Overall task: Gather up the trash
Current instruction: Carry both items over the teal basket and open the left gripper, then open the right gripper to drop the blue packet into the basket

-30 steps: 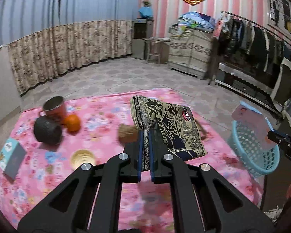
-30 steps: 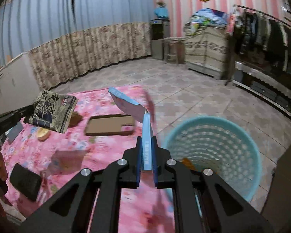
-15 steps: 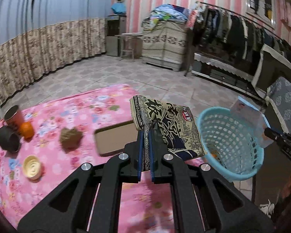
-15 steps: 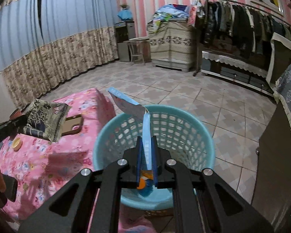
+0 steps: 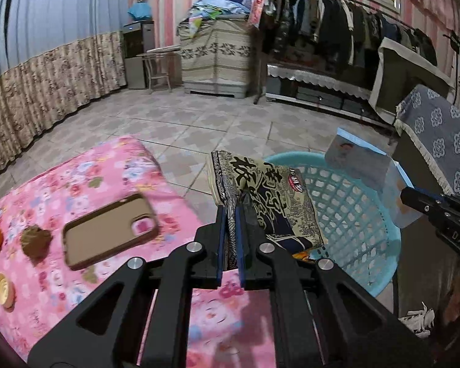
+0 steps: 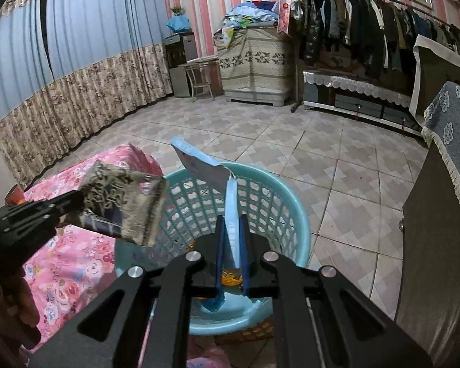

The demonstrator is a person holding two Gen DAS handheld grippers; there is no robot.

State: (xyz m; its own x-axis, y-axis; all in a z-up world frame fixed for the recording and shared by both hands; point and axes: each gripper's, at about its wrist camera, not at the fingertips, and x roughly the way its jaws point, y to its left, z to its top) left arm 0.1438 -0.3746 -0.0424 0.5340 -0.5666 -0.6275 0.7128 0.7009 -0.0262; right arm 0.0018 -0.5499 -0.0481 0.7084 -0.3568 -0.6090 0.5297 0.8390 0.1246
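The left gripper (image 5: 230, 214) is carrying a printed snack wrapper (image 5: 270, 202) over the near left rim of the blue mesh basket (image 5: 362, 214); its jaws are beginning to open, though the wrapper is lying between the pads and looks pinched for now. The right gripper (image 6: 231, 236) is pressing its pads together on a flattened pale blue carton (image 6: 205, 168), which is hanging above the middle of the basket's mouth. To drop cleanly, each piece should be fully inside the rim before it is freed; the wrapper seems only partly over the opening, so it is probably worth pushing it a little farther right first, or it may slide off onto the pink floral cloth (image 5: 76, 184). The two pieces are sitting close together over one opening, so releasing them one after the other is the safer course. Beyond the basket the tiled floor is lying open, while a dark cabinet is crowding its right side. A phone (image 5: 110, 230) is resting near the cloth's right edge, just left of the gripper.
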